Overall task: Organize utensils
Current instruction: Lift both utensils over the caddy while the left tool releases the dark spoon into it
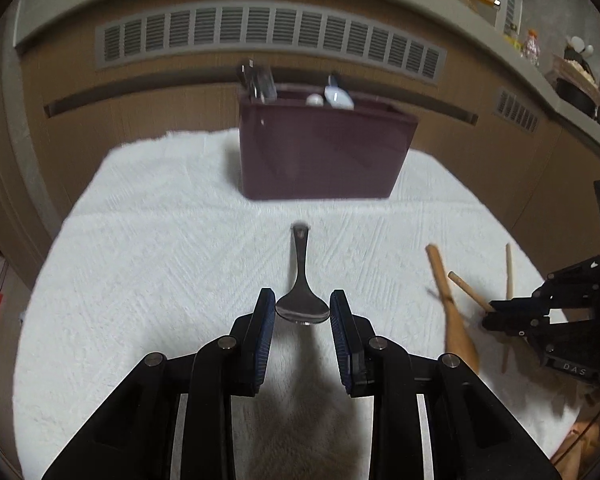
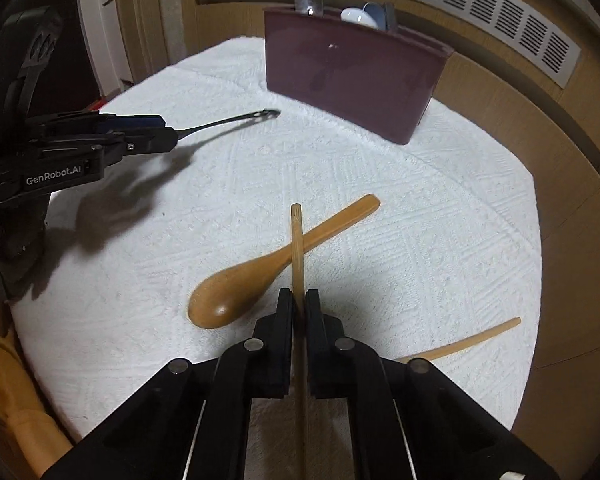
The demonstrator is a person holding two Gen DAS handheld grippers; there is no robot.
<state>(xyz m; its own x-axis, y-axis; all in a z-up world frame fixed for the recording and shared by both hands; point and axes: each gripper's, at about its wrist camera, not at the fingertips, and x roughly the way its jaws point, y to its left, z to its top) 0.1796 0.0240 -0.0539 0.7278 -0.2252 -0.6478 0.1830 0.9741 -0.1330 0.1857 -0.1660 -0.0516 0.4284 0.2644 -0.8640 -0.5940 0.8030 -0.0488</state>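
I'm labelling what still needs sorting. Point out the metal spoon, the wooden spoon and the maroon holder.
metal spoon [image 1: 302, 307]: left wrist view, on its bowl.
wooden spoon [image 2: 236, 294]: right wrist view, on its bowl.
maroon holder [image 1: 324, 152]: left wrist view, on its front wall.

Surface I'm working over: a table draped in a white textured cloth [image 2: 420, 208]. Resting on it, as I see it: a maroon utensil holder [image 2: 356, 76] upright at the far side; a wooden spoon [image 2: 260, 272] lying flat nearer me; one loose wooden chopstick [image 2: 468, 340] at the right edge.
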